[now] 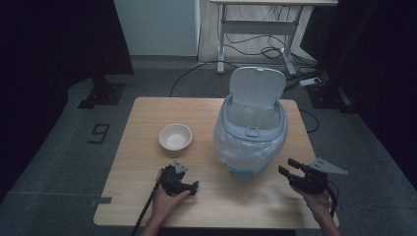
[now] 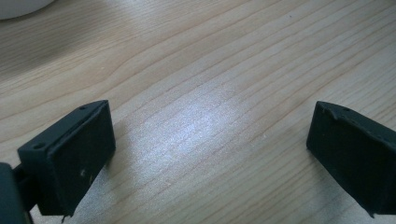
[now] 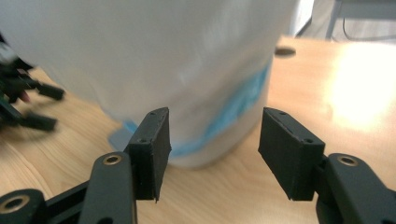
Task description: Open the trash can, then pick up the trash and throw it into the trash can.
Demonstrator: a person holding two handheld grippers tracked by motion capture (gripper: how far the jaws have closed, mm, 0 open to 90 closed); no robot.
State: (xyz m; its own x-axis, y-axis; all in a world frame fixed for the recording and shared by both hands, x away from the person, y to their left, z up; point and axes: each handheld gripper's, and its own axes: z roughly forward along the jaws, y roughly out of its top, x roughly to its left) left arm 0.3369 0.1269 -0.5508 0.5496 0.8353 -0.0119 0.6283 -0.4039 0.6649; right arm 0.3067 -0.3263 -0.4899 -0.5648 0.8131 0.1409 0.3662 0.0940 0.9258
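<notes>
**Blue-trimmed bin stands open between two idle grippers**

Wooden desk carries a pale bin lined with a clear bag, its lid tipped up at the back. A white bowl sits to the bin's left, apart from it. The right hand-held gripper points at the bin's base, jaws parted with nothing between them. The left hand-held gripper lies low over bare wood, jaws wide and empty.

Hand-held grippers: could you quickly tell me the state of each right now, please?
Left hand-held gripper: open, holding nothing.
Right hand-held gripper: open, nothing between its jaws.
</notes>
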